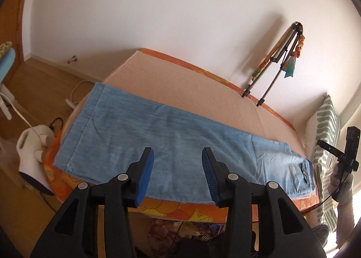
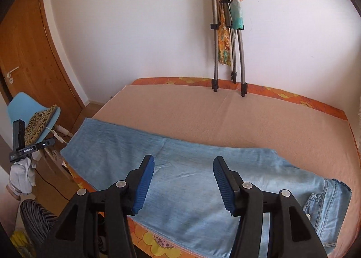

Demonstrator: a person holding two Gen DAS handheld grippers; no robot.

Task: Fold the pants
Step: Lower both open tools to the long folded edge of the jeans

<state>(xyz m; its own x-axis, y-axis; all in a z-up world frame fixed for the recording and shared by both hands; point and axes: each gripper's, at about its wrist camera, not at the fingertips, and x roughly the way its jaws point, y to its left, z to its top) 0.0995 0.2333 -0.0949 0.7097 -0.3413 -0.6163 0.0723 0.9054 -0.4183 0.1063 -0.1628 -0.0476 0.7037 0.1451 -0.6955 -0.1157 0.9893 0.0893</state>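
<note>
Left gripper (image 1: 178, 174) jaws apart, nothing between pads, hovering over near edge of pants (image 1: 171, 140); right gripper (image 2: 183, 184) same, slightly wider gap, empty. Pants lie flat lengthwise along bed's (image 2: 248, 118) near side, tripod (image 2: 227, 32) at far wall

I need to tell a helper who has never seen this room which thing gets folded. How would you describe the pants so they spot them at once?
Start at the bed with the peach cover against the white wall. Along its near edge lie the pants, stretched flat, hem to the left and waistband to the right. They are the only light blue denim there, unlike the tripod at the wall.
</note>
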